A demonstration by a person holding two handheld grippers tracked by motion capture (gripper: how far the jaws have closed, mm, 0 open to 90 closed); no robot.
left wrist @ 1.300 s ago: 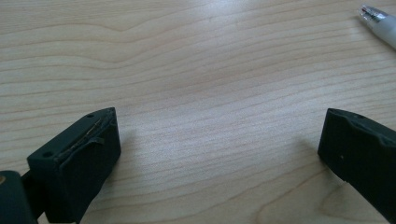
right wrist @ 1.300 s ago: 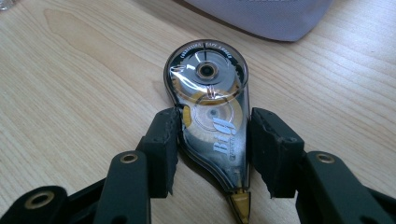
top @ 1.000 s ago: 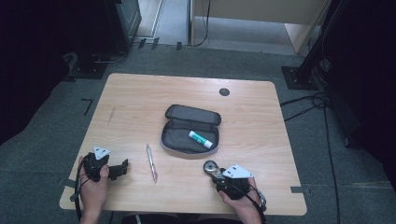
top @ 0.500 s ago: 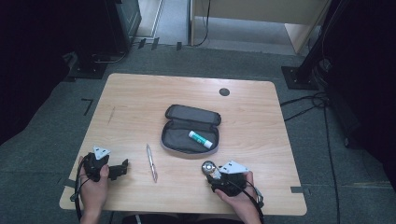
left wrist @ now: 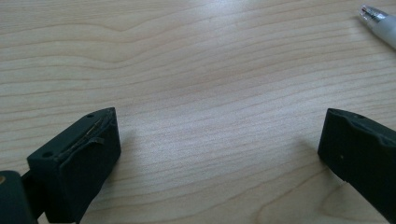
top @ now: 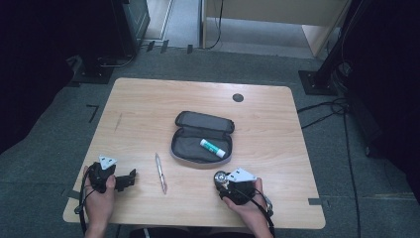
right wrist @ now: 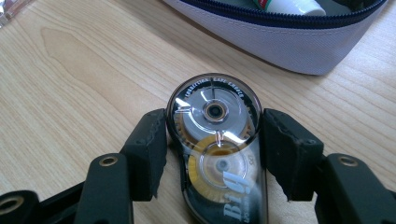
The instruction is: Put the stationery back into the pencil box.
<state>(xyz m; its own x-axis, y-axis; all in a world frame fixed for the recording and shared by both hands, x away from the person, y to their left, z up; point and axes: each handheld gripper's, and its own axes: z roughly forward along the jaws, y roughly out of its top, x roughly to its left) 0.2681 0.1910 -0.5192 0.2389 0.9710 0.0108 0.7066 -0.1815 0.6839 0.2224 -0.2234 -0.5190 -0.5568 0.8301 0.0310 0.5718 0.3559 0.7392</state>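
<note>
On grey carpet stands a pale wooden table (top: 148,114) with dark stands behind it. An open grey zip pencil case (top: 198,144) lies mid-table, holding a white-and-green glue stick (top: 213,148). Just before the case, the right gripper (right wrist: 212,135) clasps a clear round-headed correction tape dispenser (right wrist: 219,144) between both jaws. The left gripper (left wrist: 219,135) rests spread wide and empty near a white pen (top: 160,172).

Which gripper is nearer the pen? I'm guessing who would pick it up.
Left. The left gripper sits open just left of the pen; the right gripper, across the table, is shut on the correction tape.
</note>
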